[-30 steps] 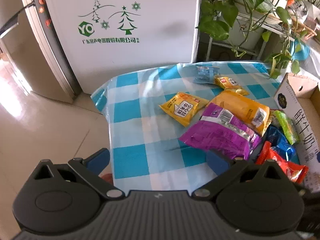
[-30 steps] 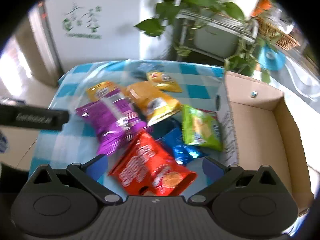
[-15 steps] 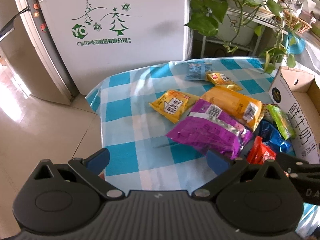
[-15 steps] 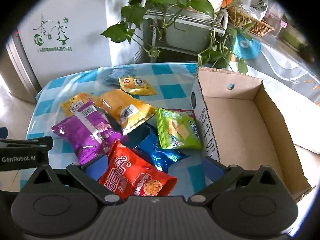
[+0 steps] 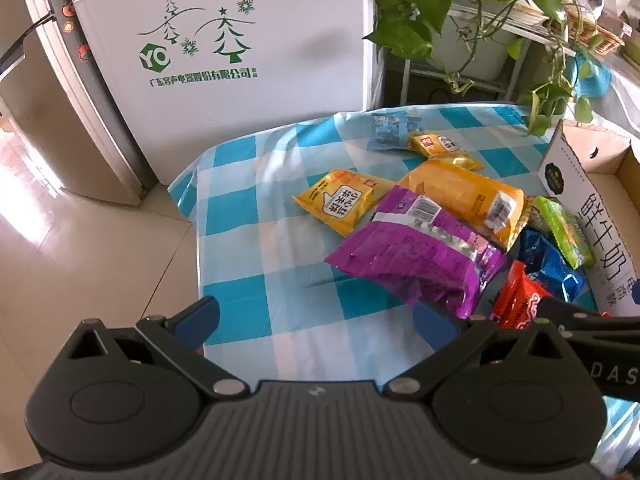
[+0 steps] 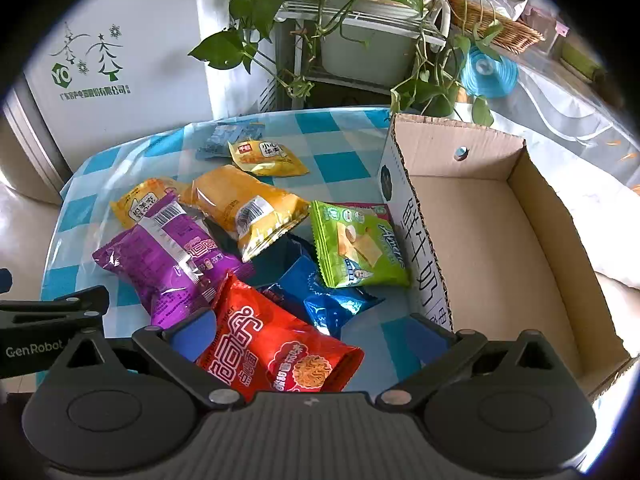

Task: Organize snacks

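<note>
Several snack bags lie on a blue checked tablecloth [image 5: 256,248]: a purple bag [image 5: 420,256], a large orange bag [image 5: 464,196], a yellow bag [image 5: 344,200], a small yellow bag [image 5: 440,146], a pale blue packet [image 5: 390,132], a green bag [image 6: 356,248], a blue bag [image 6: 316,292] and a red bag [image 6: 276,344]. An empty cardboard box [image 6: 500,240] stands right of them. My left gripper [image 5: 316,320] is open above the table's near edge, left of the purple bag. My right gripper [image 6: 308,332] is open, its fingers either side of the red bag.
A white cabinet with green tree print [image 5: 224,44] stands behind the table. Potted vines on a rack [image 6: 344,20] hang over the far right corner. Tiled floor [image 5: 80,248] lies left of the table. The other gripper shows at the left edge of the right wrist view [image 6: 48,320].
Both grippers have drawn back and steadied. The right wrist view has swung right, bringing the whole box into view. The snack bags have not moved.
</note>
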Demonstrator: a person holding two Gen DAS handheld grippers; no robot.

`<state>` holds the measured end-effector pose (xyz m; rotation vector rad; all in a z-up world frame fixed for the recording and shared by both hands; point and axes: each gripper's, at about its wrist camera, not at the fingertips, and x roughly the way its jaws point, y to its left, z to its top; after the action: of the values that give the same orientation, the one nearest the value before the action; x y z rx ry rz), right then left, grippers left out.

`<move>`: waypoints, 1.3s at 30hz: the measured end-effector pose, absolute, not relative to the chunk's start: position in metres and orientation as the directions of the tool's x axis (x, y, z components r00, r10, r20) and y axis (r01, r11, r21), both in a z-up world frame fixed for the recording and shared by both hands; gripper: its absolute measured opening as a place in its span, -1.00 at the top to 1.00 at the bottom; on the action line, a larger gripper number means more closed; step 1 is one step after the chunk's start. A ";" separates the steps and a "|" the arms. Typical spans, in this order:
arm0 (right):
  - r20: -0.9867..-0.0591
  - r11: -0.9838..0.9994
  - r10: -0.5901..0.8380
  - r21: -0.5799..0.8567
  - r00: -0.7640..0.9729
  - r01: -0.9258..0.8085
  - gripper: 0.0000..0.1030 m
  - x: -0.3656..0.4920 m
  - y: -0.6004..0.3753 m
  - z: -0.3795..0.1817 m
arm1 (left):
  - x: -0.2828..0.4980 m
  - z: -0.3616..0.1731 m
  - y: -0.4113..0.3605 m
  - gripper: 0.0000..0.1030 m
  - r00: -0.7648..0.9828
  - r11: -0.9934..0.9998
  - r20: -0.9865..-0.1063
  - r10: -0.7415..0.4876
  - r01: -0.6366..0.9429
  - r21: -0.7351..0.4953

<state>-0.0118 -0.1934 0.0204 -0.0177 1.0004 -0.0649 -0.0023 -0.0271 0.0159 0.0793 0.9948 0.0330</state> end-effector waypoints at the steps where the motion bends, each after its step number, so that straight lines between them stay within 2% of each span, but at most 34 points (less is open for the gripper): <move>1: -0.841 0.998 -0.065 -0.047 0.537 0.047 -1.00 -0.012 -0.193 0.020 | -0.002 0.016 -0.027 -0.99 0.544 0.997 -0.837 0.066 0.007 0.083; 34: -0.845 0.997 -0.076 -0.055 0.529 0.055 -1.00 -0.010 -0.189 0.017 | -0.001 0.013 -0.030 -0.97 0.549 0.994 -0.830 0.092 -0.003 0.109; 39: -0.834 0.998 -0.063 -0.053 0.548 0.033 -1.00 -0.011 -0.191 0.019 | -0.002 0.014 -0.028 -0.97 0.556 0.998 -0.830 0.048 0.006 0.062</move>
<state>-0.0111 -0.1912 0.0193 -0.0323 0.9893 -0.0567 -0.0022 -0.0281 0.0143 0.0598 0.9813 0.0246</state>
